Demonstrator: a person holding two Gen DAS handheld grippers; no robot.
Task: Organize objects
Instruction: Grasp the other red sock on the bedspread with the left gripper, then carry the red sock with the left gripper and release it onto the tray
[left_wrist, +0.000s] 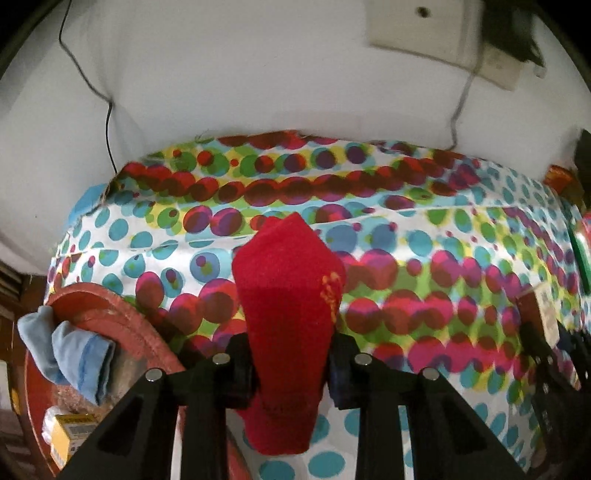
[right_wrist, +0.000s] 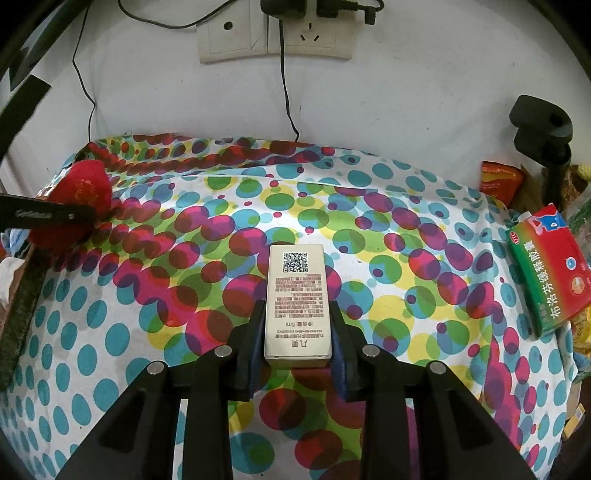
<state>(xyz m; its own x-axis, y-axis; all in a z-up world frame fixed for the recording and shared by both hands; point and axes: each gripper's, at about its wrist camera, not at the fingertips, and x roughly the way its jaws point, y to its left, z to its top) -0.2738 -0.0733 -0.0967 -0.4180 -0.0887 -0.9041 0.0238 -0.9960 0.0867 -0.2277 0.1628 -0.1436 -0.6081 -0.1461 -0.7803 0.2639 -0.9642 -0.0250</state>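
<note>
- Looking along the left gripper (left_wrist: 291, 363), its fingers are clamped on a red sock (left_wrist: 288, 295) that fills the lower centre of the left wrist view, above the dotted cloth (left_wrist: 424, 258).
- Only the left wrist view shows the lower-left corner: a red round tray (left_wrist: 122, 325) with a pale blue cloth (left_wrist: 70, 354) draped on its rim and a small yellow box (left_wrist: 70, 432) below it.
- In the right wrist view the right gripper (right_wrist: 297, 334) is closed on a cream carton (right_wrist: 295, 302) with a QR code, centre frame over the cloth.
- That view alone shows the sock from the side at upper left, the left gripper's black finger crossing it.
- At its right edge lies a red-and-green medicine box (right_wrist: 550, 273); above it, an orange packet (right_wrist: 498, 181) and a black clamp stand (right_wrist: 543, 125).
- Wall sockets (right_wrist: 273, 40) with plugged cables sit at top centre.
</note>
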